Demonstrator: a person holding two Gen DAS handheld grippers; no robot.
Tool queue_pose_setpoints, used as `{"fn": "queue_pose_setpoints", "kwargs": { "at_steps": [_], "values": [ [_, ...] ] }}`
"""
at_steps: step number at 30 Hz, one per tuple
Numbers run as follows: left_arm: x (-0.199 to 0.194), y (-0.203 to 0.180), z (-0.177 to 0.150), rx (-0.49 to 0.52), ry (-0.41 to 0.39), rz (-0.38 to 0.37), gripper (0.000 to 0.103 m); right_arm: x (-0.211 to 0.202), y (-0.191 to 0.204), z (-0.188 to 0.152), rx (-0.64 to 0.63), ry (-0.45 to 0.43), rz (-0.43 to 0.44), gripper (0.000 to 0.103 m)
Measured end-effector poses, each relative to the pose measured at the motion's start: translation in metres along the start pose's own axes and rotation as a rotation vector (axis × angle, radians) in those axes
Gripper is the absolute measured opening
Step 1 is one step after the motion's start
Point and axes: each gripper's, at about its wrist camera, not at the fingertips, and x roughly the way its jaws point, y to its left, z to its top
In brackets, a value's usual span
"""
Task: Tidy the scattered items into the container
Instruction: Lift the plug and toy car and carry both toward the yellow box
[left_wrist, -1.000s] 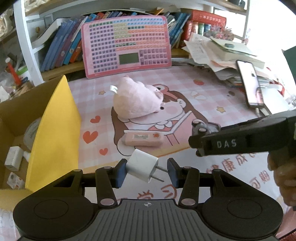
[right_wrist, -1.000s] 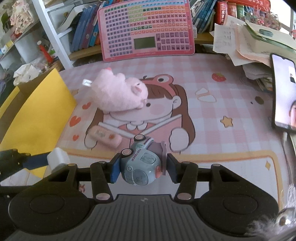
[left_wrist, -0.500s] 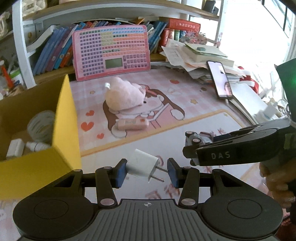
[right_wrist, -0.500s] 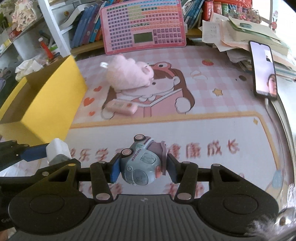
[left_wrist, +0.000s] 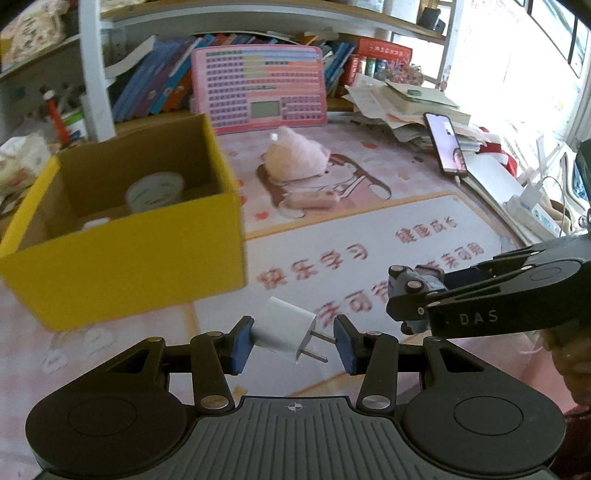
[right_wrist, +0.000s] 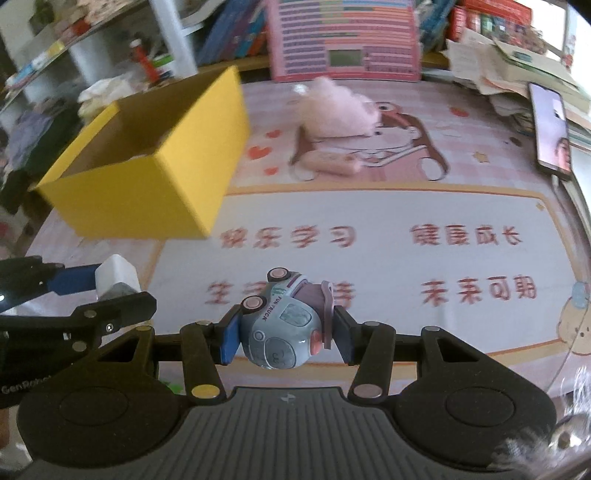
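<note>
Two loads airborne — left gripper (left_wrist: 293, 341) clamped on white charger (left_wrist: 284, 330), right gripper (right_wrist: 284, 341) on toy truck (right_wrist: 282, 326); yellow box (left_wrist: 122, 258) lies up-left of both, left gripper nearer — charger prongs point away from box.

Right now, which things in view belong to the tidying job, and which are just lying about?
Part of the job:
- yellow box
- white charger, held in the left tool
- toy truck, held in the right tool
- pink plush toy and pink packet, lying loose on the mat

Just lying about:
- phone
- pink keyboard toy
- books
- paper pile
</note>
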Motion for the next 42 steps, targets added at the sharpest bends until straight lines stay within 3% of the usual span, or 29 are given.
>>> {"fn": "queue_pose_setpoints", "kwargs": {
  "at_steps": [20,42],
  "values": [
    [-0.059,0.062,-0.061,-0.103,-0.015,0.075,0.045,-0.001,0.105,-0.022,-0.269,0.055,0.117,0.048],
    [-0.093,0.090,-0.072,-0.158,-0.091,0.115,0.045,-0.002,0.169,-0.026,-0.487,0.067,0.179,0.048]
  ]
}}
